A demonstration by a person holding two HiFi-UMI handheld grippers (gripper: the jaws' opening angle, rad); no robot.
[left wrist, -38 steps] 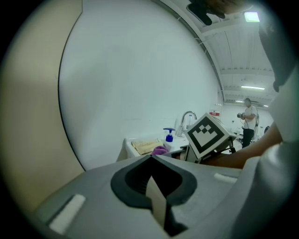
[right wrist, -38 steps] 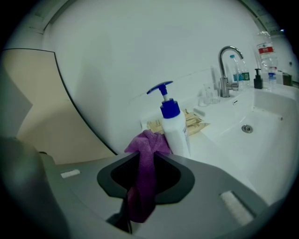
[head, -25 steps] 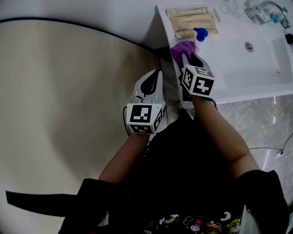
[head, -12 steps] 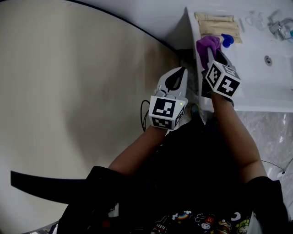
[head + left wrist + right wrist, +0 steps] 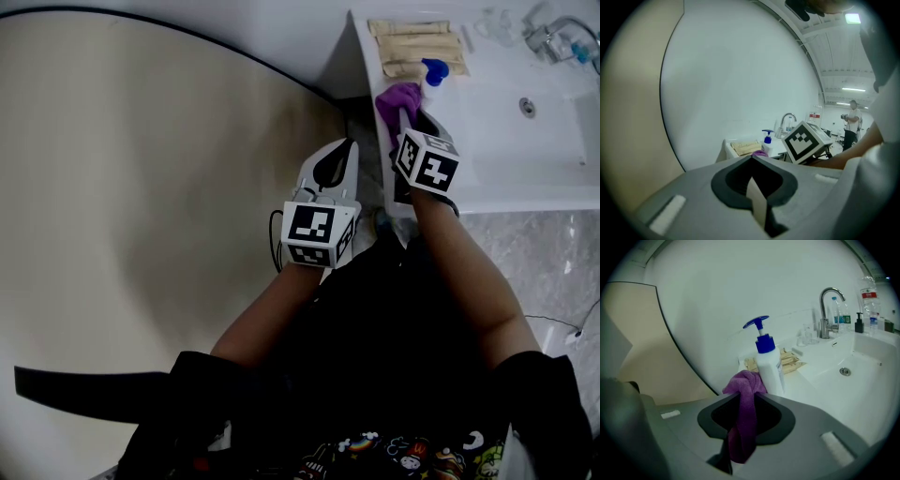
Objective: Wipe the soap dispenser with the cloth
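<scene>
Cloth (image 5: 740,437): pinched in right gripper (image 5: 741,397) jaws, near soap dispenser (image 5: 769,369).
Left gripper (image 5: 752,158): jaws together, empty.
Advice: rub gently, avoid tipping.

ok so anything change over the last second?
Barely any: mostly the head view swung. The right tongs may have nudged the cloth along the soap dispenser and back. Same as before: cloth clamped in the right tongs beside the dispenser; left tongs shut, empty.

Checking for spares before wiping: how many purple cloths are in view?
1. The purple cloth is pinched in the right claw, beside the soap dispenser on the sink counter. None shows elsewhere; the beige stack behind could hide more.
</scene>
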